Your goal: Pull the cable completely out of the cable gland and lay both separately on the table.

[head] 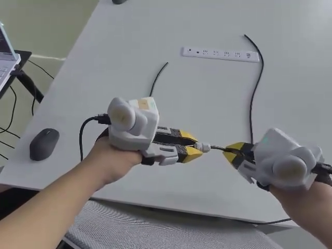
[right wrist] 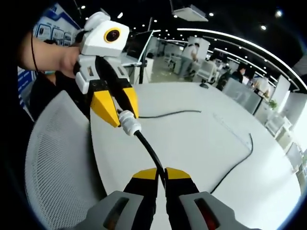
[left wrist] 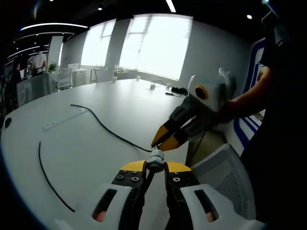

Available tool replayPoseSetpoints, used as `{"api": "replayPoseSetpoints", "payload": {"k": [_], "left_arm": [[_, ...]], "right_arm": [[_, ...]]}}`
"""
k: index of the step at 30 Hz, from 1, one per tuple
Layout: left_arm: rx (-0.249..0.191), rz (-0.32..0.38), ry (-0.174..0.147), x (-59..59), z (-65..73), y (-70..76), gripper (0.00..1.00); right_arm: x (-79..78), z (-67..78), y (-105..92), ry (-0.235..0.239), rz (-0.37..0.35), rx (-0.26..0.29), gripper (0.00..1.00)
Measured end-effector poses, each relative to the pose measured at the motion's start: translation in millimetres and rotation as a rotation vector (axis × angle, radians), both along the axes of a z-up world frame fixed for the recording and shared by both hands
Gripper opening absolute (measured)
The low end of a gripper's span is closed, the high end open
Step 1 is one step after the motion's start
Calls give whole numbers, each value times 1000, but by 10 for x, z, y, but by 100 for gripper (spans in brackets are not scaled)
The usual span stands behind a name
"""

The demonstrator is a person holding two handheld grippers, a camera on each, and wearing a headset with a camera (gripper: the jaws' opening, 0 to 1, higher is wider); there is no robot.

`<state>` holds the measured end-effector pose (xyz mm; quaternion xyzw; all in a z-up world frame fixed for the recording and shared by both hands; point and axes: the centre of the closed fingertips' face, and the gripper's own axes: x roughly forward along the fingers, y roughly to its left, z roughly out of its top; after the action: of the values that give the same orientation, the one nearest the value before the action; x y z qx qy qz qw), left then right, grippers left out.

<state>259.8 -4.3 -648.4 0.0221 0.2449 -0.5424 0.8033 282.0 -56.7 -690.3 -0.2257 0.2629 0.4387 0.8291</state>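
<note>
The cable gland [head: 204,148] sits pinched in the left gripper [head: 193,147], held in the air on the person's side of the power strip [head: 220,53]. The cable [head: 218,149] leaves it and is clamped by the right gripper [head: 233,154], then runs off past the strip's right end. The step in hand looks like the pull itself. Next the two grippers must draw apart, straight along the cable, until its end slips free.

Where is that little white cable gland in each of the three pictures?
Head view: cable gland low centre, in the left tool's tips.
Left gripper view: cable gland bottom centre, between that tool's own jaws.
Right gripper view: cable gland upper left of centre, cable leading down to the right tool.
Shared landmark: the white table.
</note>
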Motion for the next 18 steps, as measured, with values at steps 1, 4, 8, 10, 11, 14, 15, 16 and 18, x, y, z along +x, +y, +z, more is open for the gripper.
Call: {"api": "replayPoseSetpoints", "payload": {"k": [1, 4, 8, 10, 11, 14, 15, 16, 18], "left_arm": [[0, 1, -1, -4, 1, -5, 15], [3, 1, -3, -19, -5, -20, 15], [9, 7, -15, -19, -16, -31, 15], [9, 14, -19, -4, -15, -34, 15], [8, 21, -22, 7, -12, -38, 15], [9, 38, -27, 36, -15, -43, 15], [9, 40, -30, 40, -12, -48, 15], [9, 42, -34, 46, -9, -56, 15], [15, 43, -40, 44, -13, -76, 15]], "right_arm": [[3, -18, -19, 7, -10, 2, 0], [2, -80, -74, 34, -49, 11, 0], [6, -184, -170, 109, -153, 39, 0], [8, -228, -202, 163, -210, 75, 0], [8, -242, -211, 184, -228, 94, 0], [32, -307, -312, 204, -269, 80, 0], [40, -331, -344, 206, -281, 76, 0], [39, -345, -364, 215, -292, 75, 0], [33, -388, -415, 242, -323, 74, 0]]}}
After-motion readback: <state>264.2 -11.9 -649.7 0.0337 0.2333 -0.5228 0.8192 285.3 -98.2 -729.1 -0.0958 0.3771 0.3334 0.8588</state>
